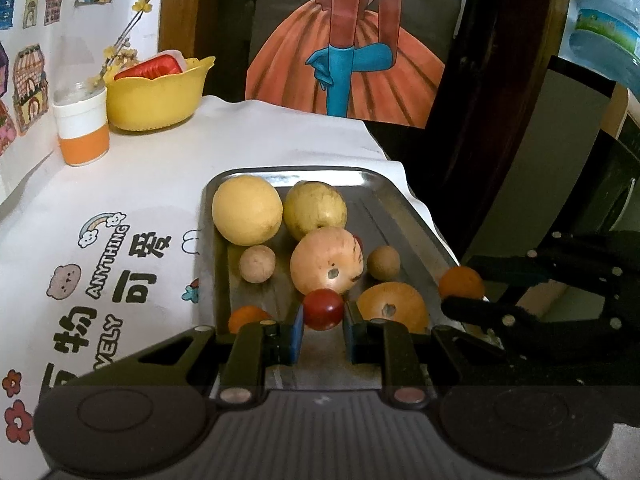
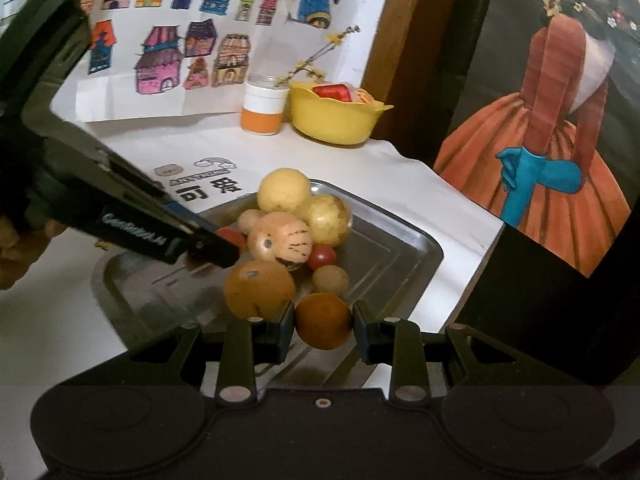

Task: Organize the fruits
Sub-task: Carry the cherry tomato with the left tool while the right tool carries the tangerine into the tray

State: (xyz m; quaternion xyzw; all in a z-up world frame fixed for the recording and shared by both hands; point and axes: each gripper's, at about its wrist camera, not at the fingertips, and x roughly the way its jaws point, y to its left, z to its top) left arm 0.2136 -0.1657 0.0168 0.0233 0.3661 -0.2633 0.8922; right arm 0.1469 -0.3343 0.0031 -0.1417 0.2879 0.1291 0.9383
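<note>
A: Obs. 1, left claw. Its blue-padded fingers are sitting on either side of a small dark red round fruit at the near end of the shallow stainless steel tray. Pads touching the skin, so I am logging it as clamped on that fruit.

B: Agreed. Right claw is likewise bracketing a small orange mandarin at the tray's near edge, both pads against it: gripping.

A: Remaining fruit is lying bunched in the tray: a pale yellow round pear, a yellow-green apple, a pinkish streaked apple, two small tan balls, and a larger orange fruit.

B: Tray is resting on the white printed cloth covering the tabletop. A yellow plastic bowl and a white and orange cup are standing well apart at the back.
</note>
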